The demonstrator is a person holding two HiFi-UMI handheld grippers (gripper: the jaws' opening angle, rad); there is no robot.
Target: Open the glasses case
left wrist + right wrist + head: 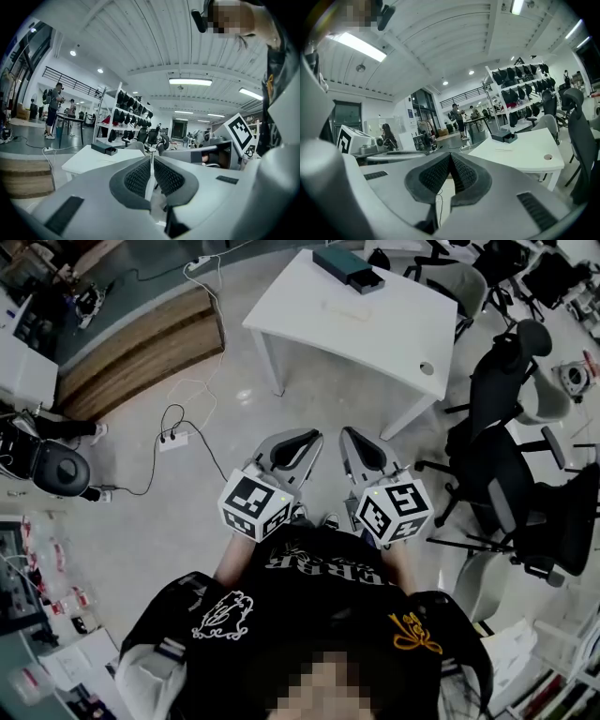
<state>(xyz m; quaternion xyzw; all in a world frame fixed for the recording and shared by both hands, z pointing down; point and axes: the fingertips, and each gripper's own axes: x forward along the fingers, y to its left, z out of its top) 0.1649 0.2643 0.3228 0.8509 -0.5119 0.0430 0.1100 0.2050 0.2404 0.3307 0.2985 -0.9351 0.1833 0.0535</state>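
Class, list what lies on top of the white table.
A dark case lies near the far edge of the white table, with a thin pale item nearer the middle. What the case holds cannot be seen.

White table (394,338), black office chairs (497,474) beside it, corded power strip (174,439), wooden steps (141,343)

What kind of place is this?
Probably a big open office or lab workspace. There is a white desk, black swivel chairs beside it, a tall storage rack along the wall, and long ceiling lights overhead.
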